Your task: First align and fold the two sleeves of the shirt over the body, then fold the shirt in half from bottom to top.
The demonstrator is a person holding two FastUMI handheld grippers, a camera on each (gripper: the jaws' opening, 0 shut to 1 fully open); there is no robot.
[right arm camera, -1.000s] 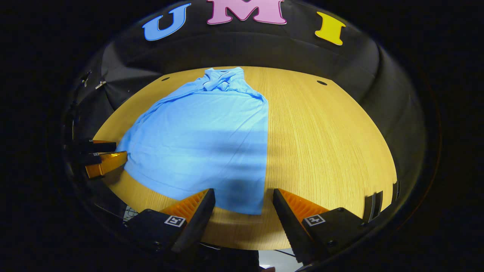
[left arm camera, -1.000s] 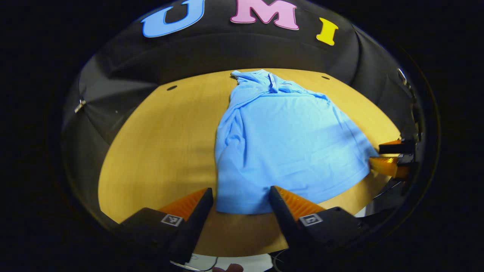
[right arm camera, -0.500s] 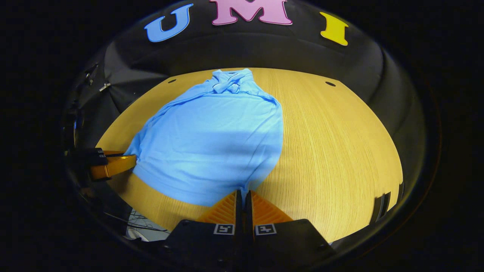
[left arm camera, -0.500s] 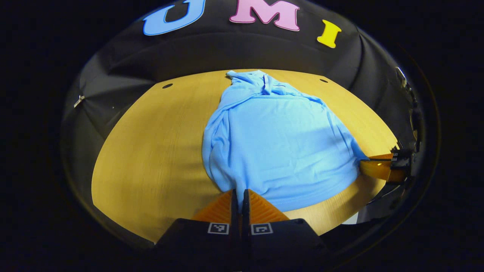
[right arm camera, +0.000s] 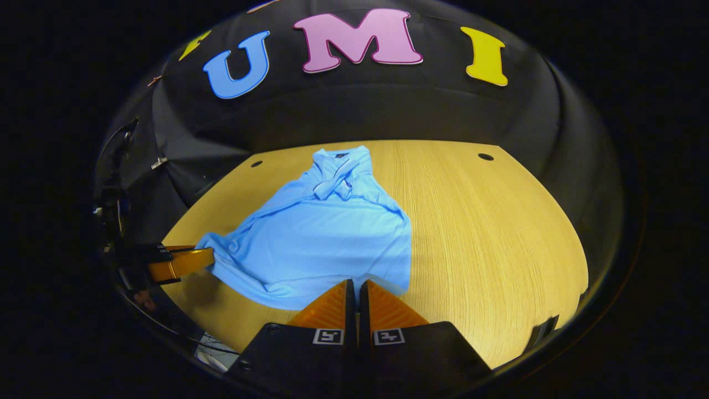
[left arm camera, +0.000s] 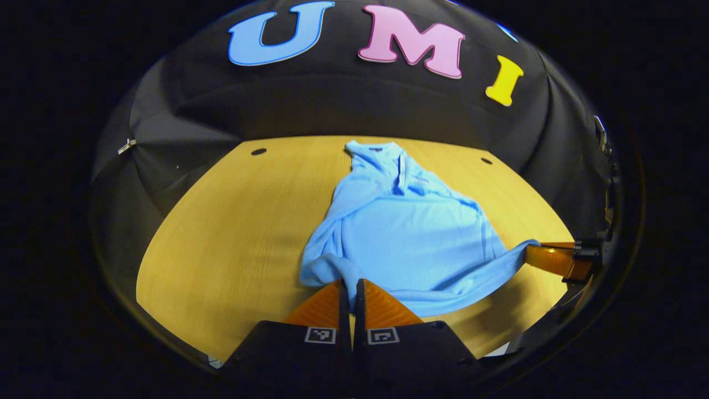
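Left gripper view: my left gripper [left arm camera: 350,288] pinches the shirt [left arm camera: 412,233] hem, fingers pressed together.
Right gripper view: my right gripper [right arm camera: 354,289] clamps the hem's other corner.
Shirt: hem raised at table's [right arm camera: 498,233] near edge; collar by far edge.

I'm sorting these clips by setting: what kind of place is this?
Likely a recording booth, not a home: black cloth wall draped behind a bare wooden table, with a blue shirt laid out and a hand-held gripper on its hem.
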